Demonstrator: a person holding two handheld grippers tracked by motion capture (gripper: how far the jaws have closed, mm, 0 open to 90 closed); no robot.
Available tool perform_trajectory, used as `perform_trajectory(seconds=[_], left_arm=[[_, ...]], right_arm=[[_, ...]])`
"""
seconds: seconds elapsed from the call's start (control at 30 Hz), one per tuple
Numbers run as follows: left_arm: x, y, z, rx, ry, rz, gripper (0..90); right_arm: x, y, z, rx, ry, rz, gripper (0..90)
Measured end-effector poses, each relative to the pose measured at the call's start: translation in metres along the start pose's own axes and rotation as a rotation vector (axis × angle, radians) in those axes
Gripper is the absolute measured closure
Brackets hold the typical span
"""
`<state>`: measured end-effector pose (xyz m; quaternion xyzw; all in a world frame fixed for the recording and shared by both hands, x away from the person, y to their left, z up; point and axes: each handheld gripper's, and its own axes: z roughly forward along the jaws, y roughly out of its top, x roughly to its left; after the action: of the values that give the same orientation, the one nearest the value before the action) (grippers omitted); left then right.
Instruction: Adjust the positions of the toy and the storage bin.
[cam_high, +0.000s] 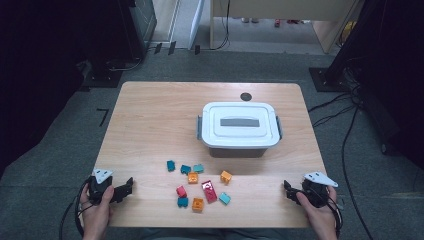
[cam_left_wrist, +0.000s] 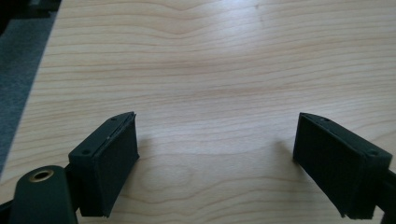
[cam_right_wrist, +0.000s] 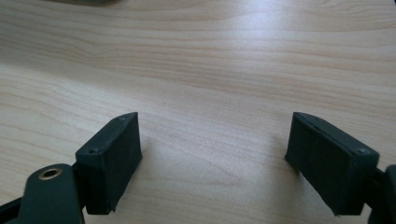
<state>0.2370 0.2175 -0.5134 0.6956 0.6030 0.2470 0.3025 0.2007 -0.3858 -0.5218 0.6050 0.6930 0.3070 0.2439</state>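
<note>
Blocks (cam_high: 199, 182) loose at table's (cam_high: 150, 125) 6 o'clock, bin (cam_high: 240, 129) with lid on at centre.
Left gripper (cam_high: 127, 186) at 8 o'clock, right gripper (cam_high: 288, 190) at 4 o'clock; both tongs apart, nothing between them, resting on wood. Likely order: unlatch and lift the lid first, then pick edge blocks singly, jaws square to flat faces, avoiding neighbours.
</note>
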Motion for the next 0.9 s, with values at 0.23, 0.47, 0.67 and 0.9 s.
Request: perform_trajectory(seconds=[0.23, 0.47, 0.67, 0.9], left_arm=[[-0.021, 0.018, -0.011, -0.096, -0.054, 0.026, 13.9], [-0.044, 0.034, -0.011, -0.116, -0.138, 0.034, 15.1], [-0.053, 0.044, -0.012, -0.136, -0.159, 0.024, 18.8], [-0.064, 0.058, -0.015, -0.179, -0.205, 0.017, 26.8]], right_arm=[[0.002, 0.016, -0.011, -0.078, 0.033, 0.047, 21.3], [0.000, 0.038, -0.014, -0.128, 0.062, 0.096, 24.7], [0.003, 0.050, -0.014, -0.147, 0.071, 0.098, 27.1], [0.009, 0.067, -0.015, -0.183, 0.050, 0.093, 32.7]])
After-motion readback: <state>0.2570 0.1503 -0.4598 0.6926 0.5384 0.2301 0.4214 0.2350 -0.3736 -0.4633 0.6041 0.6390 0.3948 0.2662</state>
